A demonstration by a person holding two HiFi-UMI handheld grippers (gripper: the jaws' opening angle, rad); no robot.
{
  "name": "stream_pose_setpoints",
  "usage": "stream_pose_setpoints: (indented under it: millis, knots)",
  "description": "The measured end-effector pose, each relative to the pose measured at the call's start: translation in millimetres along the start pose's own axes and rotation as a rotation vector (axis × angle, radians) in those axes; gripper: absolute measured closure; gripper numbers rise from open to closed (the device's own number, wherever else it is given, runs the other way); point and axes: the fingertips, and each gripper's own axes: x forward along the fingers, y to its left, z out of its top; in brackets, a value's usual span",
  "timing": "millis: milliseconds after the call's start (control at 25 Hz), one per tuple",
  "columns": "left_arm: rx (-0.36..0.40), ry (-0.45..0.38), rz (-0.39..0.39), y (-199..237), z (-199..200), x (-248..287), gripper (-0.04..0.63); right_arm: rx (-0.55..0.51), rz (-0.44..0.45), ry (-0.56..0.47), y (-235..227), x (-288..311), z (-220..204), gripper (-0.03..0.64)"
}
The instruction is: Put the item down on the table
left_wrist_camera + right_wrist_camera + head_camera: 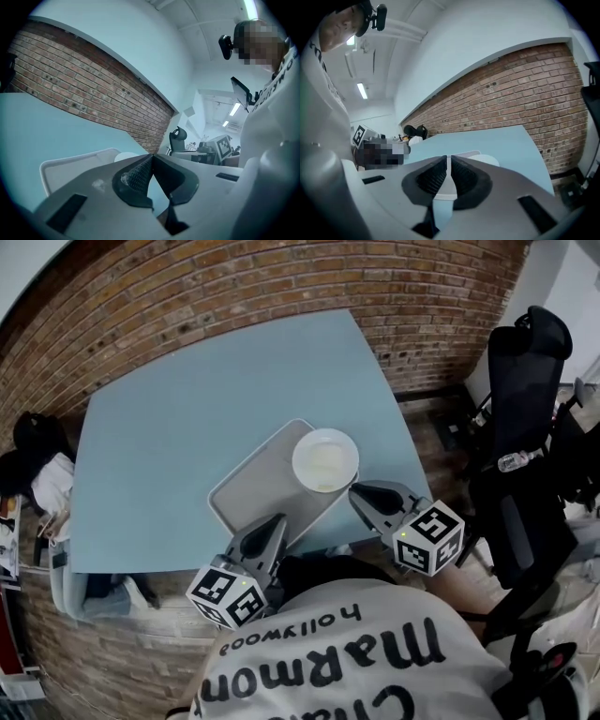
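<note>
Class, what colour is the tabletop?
Pale blue. The table shows best in the head view.

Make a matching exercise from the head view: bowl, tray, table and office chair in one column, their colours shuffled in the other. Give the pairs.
Things:
1. bowl
2. tray
3. table
4. office chair

Colours:
A. black
B. light blue
C. white
D. grey

Pairs: 1-C, 2-D, 3-B, 4-A.
</note>
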Motion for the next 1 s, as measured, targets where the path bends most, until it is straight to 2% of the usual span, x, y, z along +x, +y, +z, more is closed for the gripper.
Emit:
stream_pose_setpoints:
  millis: [400,1000]
  knots:
    - [-0.016,-0.007,0.018,-4,-7,-7,0.589,-0.065,-0.011,0.085,2,-2,-16,0.604]
    - [-0.024,-0.005,0.023,0,-11,-6,0.589,-0.062,-0.027,0.093,-4,1,-20,0.604]
